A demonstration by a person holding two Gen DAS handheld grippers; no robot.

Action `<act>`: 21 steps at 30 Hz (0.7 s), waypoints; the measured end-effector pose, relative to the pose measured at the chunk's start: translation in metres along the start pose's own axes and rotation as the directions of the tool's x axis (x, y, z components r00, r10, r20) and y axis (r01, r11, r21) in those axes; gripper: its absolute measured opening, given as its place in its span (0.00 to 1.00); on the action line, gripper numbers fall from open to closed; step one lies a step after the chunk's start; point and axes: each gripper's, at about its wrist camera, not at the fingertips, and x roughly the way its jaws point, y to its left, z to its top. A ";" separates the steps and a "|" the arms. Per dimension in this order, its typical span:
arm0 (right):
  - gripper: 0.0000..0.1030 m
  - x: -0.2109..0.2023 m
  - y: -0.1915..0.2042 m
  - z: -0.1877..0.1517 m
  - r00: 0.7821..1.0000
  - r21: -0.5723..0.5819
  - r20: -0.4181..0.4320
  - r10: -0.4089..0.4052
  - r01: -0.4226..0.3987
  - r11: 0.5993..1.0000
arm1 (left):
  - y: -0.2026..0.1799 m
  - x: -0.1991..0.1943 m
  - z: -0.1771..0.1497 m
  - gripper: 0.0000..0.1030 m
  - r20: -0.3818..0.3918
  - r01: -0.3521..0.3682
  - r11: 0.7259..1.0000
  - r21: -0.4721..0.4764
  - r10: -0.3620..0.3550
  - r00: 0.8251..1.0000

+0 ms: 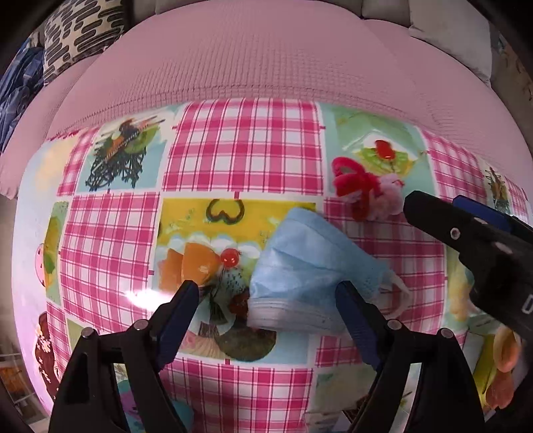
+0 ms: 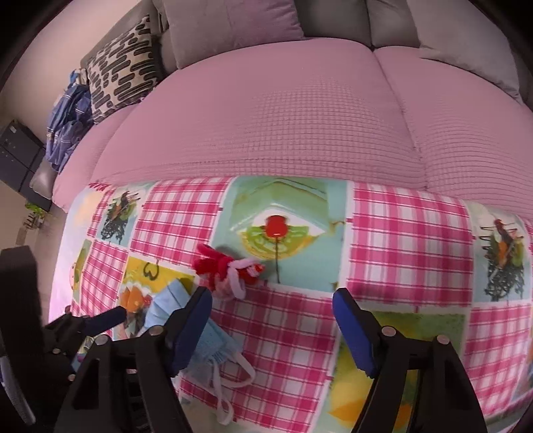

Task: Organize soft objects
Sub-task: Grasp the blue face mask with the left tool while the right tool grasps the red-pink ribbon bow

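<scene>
A folded light-blue face mask [image 1: 306, 269] with white ear loops lies on the pink plaid tablecloth [image 1: 246, 150]. My left gripper [image 1: 266, 293] is open just above it, its jaws either side of the mask's near edge. A red and pink fuzzy pipe-cleaner bundle [image 1: 363, 190] lies beyond the mask to the right. In the right wrist view the bundle [image 2: 230, 269] lies ahead and left, and the mask [image 2: 200, 336] sits by my left finger. My right gripper [image 2: 271, 306] is open and empty over the cloth.
A pink textured sofa seat [image 2: 273, 110] lies behind the table, with grey cushions [image 2: 233, 26] and a black-and-cream patterned pillow [image 2: 123, 63] at the back left. Blue clothing [image 2: 66, 116] is heaped at the sofa's left end. The other gripper [image 1: 483, 243] enters from the right.
</scene>
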 end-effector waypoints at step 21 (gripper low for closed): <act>0.21 0.037 0.034 0.003 0.999 -0.071 -0.014 0.040 -0.041 0.997 | 0.032 0.006 0.010 0.36 0.023 -0.063 0.996 -0.064 0.064 0.998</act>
